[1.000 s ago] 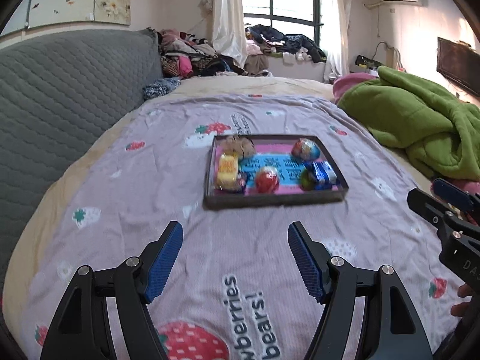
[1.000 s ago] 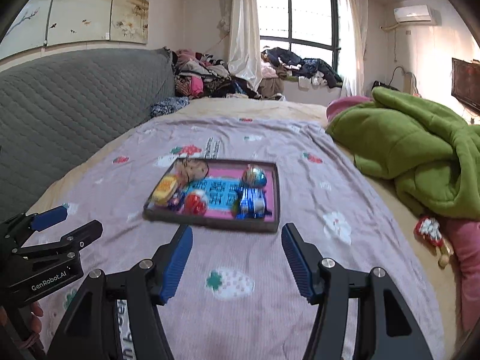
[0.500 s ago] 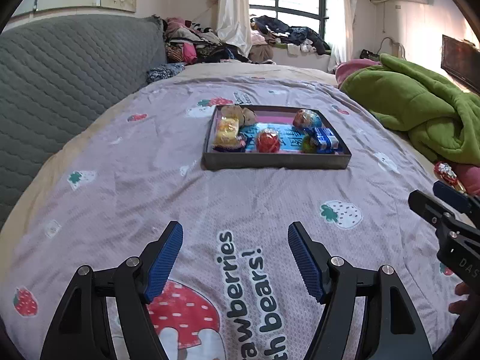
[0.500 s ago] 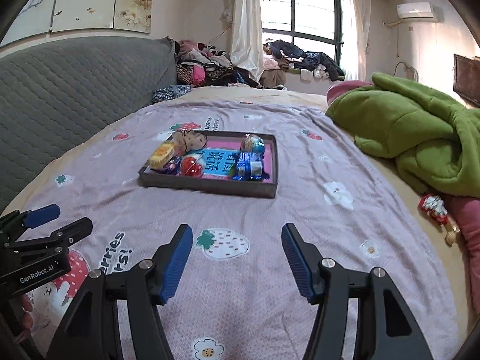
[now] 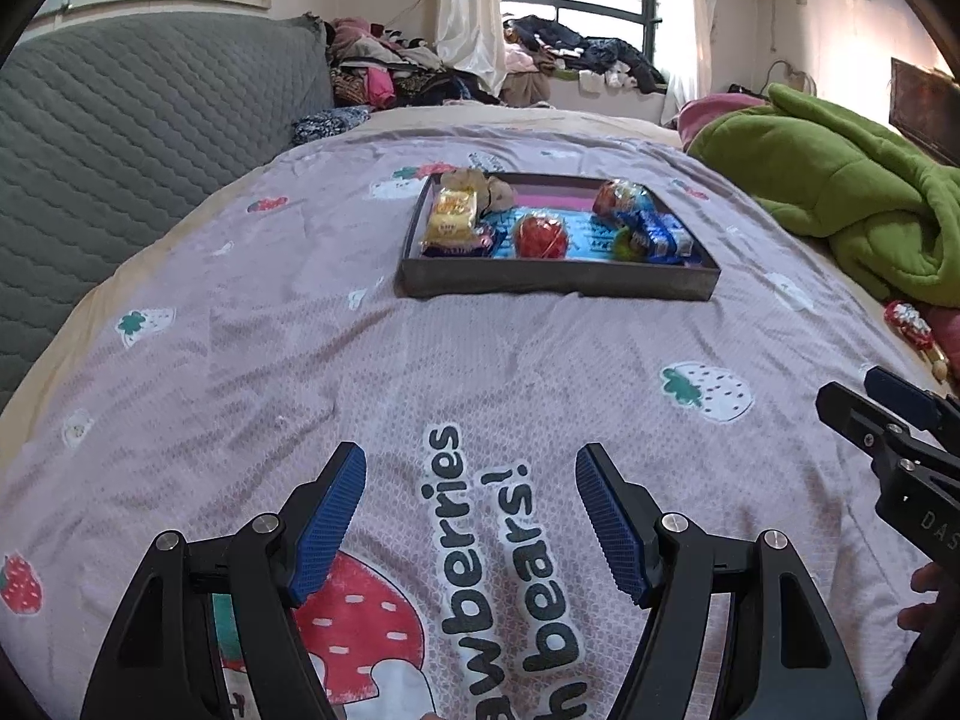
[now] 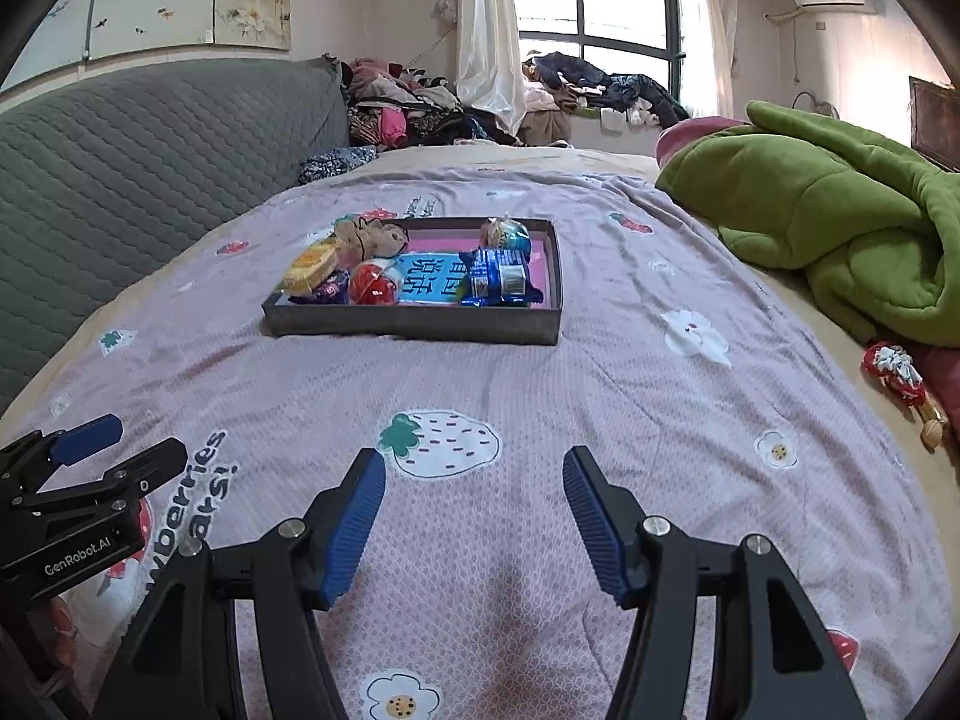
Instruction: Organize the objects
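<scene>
Spread across the bed is a lilac sheet (image 5: 480, 360) printed with strawberries and lettering, bounded by a grey quilted headboard (image 5: 138, 120) on one side and a crumpled green blanket (image 5: 840, 204) on the other. Clothes are heaped below a bright window at the far end.

Near the middle of the sheet a shallow dark tray (image 5: 558, 285) is set flat. Within it, a yellow packet (image 5: 450, 219) lies at the left edge, a brown crinkled packet (image 6: 372, 237) behind it, a red round wrapped sweet (image 5: 540, 235) near the front centre, a multicoloured round sweet (image 5: 618, 198) at the back right, and blue wrapped packets (image 5: 660, 234) at the front right.

Both tools are held low over the sheet, well short of the tray. The left gripper (image 5: 471, 516) is seen with its 2 blue pads spread wide and nothing between them. The right gripper (image 6: 474, 519) is likewise released, its jaws apart and empty. A small red-and-white ornament (image 6: 894, 369) lies at the sheet's edge beside the blanket.
</scene>
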Motion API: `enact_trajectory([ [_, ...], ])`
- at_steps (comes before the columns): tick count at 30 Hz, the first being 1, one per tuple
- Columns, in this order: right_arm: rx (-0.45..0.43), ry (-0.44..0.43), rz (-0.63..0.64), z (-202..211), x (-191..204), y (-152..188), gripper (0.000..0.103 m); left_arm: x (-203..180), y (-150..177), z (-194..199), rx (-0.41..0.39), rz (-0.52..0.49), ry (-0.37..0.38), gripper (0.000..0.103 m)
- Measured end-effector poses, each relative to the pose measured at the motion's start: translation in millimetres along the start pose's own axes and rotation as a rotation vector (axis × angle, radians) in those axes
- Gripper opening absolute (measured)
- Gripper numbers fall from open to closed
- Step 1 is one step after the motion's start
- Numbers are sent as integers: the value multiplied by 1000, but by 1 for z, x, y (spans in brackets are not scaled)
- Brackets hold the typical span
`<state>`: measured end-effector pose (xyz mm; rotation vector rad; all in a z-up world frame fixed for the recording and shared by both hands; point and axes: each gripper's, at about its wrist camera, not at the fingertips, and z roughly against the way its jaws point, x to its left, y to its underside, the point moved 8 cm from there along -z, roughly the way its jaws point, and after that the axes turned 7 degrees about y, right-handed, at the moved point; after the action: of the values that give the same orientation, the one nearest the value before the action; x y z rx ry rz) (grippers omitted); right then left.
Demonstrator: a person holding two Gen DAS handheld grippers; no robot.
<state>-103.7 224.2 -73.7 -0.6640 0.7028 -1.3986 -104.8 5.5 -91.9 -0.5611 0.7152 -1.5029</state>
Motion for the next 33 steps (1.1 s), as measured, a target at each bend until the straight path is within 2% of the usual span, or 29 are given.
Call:
enact_trajectory([
  [33, 22, -2, 6, -7, 4, 8, 61, 7, 6, -10, 16, 23, -2, 74],
])
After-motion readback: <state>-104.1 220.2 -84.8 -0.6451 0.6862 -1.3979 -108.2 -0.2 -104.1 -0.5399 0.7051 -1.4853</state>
